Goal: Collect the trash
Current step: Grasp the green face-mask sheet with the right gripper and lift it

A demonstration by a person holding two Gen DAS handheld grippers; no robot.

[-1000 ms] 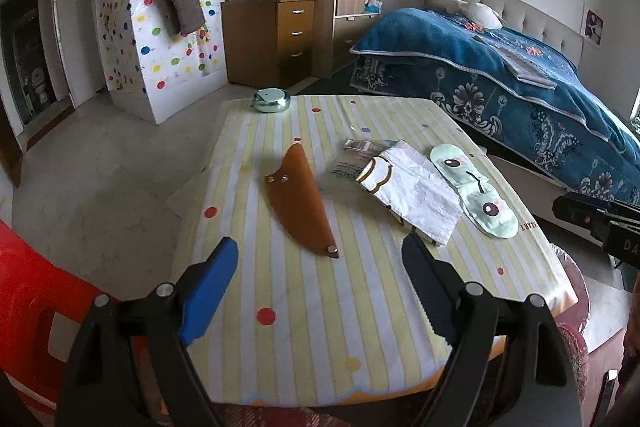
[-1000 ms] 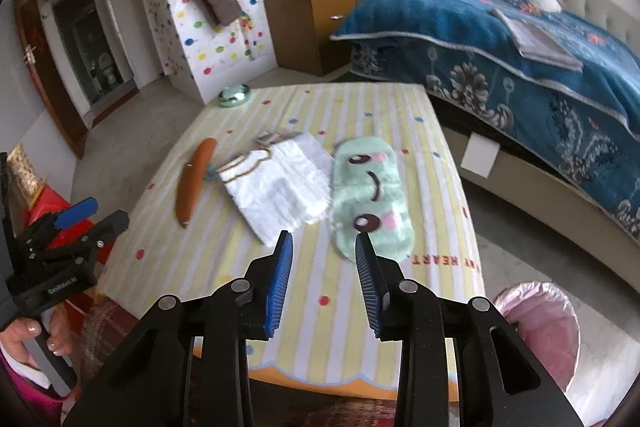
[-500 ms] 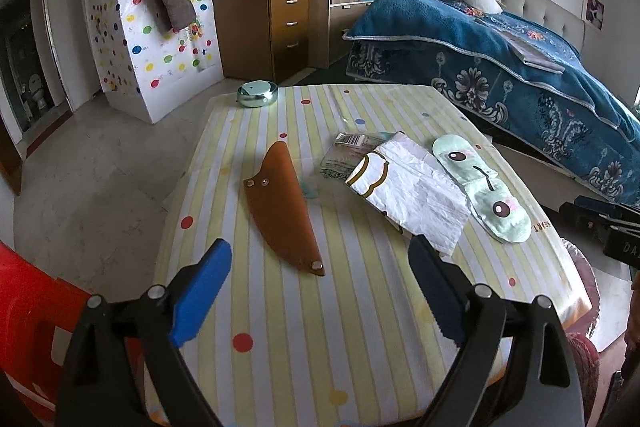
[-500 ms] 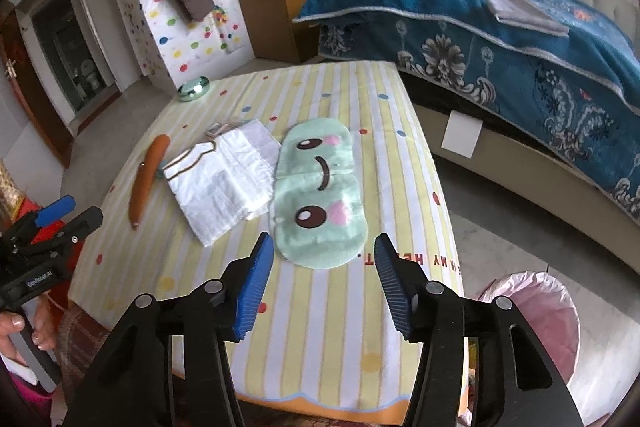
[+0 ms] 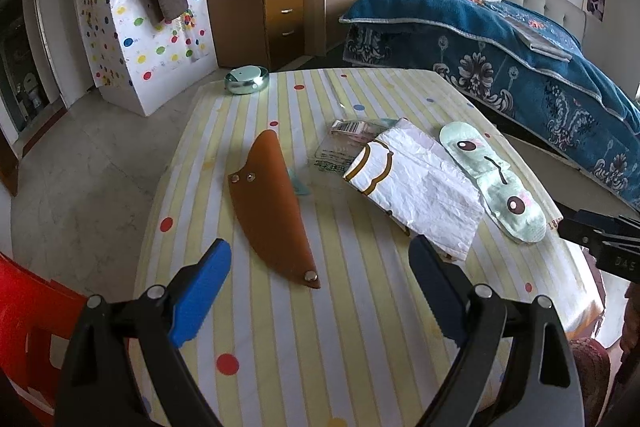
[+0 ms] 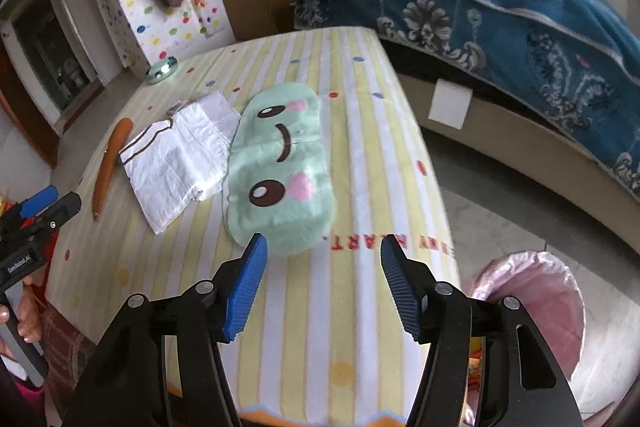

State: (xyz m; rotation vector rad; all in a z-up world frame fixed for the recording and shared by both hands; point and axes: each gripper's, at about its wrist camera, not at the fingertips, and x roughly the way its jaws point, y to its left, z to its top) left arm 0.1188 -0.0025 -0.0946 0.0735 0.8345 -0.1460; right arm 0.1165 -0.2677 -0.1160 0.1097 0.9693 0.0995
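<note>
Hovering over the near edge of the striped desk (image 5: 280, 339), left tongs (image 5: 320, 291) spread wide, empty, aimed at the brown leather sheath (image 5: 272, 207). Right tongs (image 6: 322, 283) also wide, empty, above the near end of the mint eye mask (image 6: 280, 171). White crumpled wrapper (image 6: 180, 159) lies mid-desk, touching the mask's left side; clear plastic packet (image 5: 344, 151) partly tucked under the wrapper's far end. Sheath sits apart, left of the wrapper. Round metal tin (image 5: 246, 79) at the far-left desk corner. Pink-lined trash bin (image 6: 528, 307) on the floor just off the desk's right near corner. Bed with blue blanket (image 6: 500, 19) behind.
</note>
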